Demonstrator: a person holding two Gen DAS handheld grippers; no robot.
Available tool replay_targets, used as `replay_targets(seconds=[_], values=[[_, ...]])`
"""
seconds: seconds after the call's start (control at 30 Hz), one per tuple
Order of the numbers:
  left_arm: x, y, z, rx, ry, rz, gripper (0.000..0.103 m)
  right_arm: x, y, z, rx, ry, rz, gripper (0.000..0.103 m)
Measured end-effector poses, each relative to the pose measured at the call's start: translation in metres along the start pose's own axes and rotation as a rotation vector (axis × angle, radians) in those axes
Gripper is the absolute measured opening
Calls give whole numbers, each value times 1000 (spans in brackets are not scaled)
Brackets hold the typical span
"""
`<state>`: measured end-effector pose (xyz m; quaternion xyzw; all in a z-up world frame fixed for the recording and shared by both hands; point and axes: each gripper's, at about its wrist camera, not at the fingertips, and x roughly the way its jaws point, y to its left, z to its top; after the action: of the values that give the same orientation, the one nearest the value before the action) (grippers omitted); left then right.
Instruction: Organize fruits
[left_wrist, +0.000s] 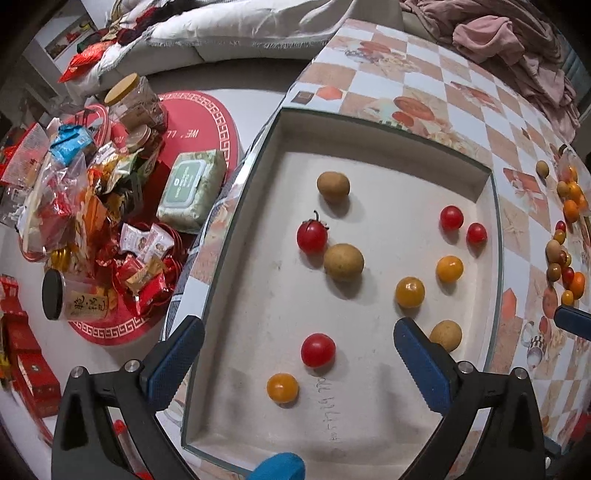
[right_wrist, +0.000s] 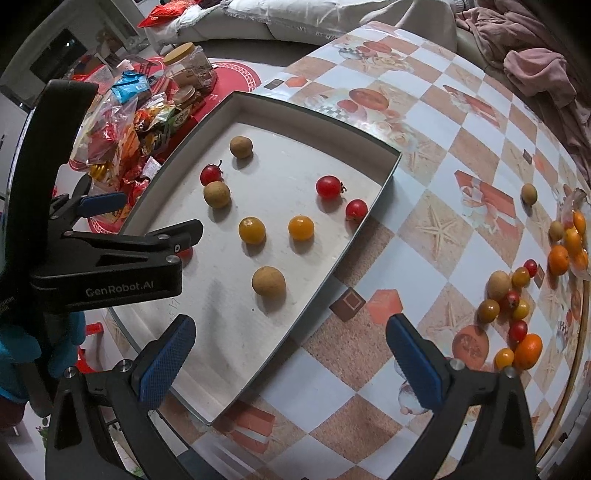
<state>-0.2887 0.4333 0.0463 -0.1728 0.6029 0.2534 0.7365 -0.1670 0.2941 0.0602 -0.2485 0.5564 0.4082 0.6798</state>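
Both empty, left hand-held gripper (left_wrist: 299, 363) wide open, right hand-held gripper (right_wrist: 290, 356) likewise

Red, yellow and tan fruit on pale grey

The tray (left_wrist: 369, 162) is pale grey; the bench (right_wrist: 443, 206) is checked white, blue and terracotta; both tools carry blue pads (left_wrist: 421, 362).

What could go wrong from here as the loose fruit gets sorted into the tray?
1. The tray floor is flat with no dividers, so the round red tomato and yellow tomato may roll when nudged.
2. The loose fruit pile sits packed together; the open right hand-held gripper could knock neighbours.
3. The left hand-held gripper hangs over the tray, so the two may collide.
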Motion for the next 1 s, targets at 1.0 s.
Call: replay_targets(seconds=[1.0], values=[[5, -12, 2, 45, 22, 17, 103, 8, -8, 3, 19, 27, -6, 103]])
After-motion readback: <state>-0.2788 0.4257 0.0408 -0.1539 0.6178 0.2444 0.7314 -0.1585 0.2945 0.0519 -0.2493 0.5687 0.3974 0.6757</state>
